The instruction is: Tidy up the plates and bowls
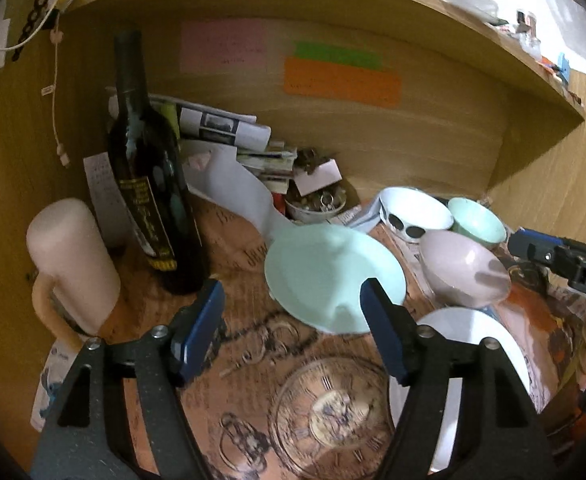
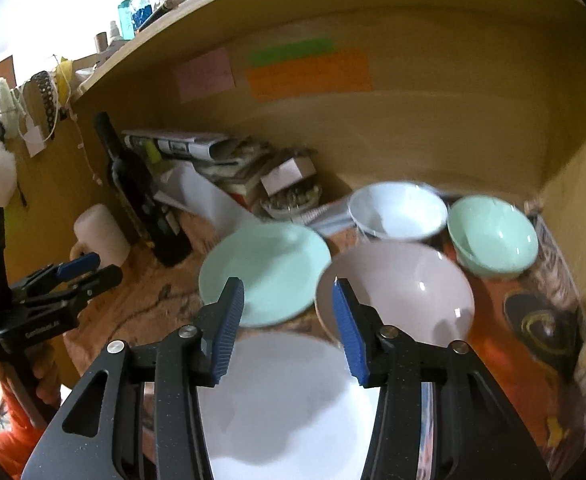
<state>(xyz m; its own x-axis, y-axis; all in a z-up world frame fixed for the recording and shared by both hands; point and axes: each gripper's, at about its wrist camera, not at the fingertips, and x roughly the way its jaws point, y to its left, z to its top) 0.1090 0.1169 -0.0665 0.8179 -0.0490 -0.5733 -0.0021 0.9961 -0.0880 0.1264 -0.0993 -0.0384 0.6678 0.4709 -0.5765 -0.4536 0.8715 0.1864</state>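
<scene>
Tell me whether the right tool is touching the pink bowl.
Apart. The right wrist view shows the right tool open and empty, raised above the pink bowl, which sits untouched on the table beyond its fingers.

Both grippers: left gripper (image 1: 291,328) and right gripper (image 2: 287,328) had black speckled arms, silver screws, ribbed blue pads (image 2: 229,328), white lettering.

1. "DAS" – white letters on right gripper (image 1: 565,256) body, cut off at frame edge.
2. Left gripper (image 2: 83,268) body: small white print, too blurred to read.
3. Bottle (image 1: 149,184) label: yellow print, illegible.
4. Sticky notes (image 1: 341,80) on back wall: writing unreadable.
</scene>
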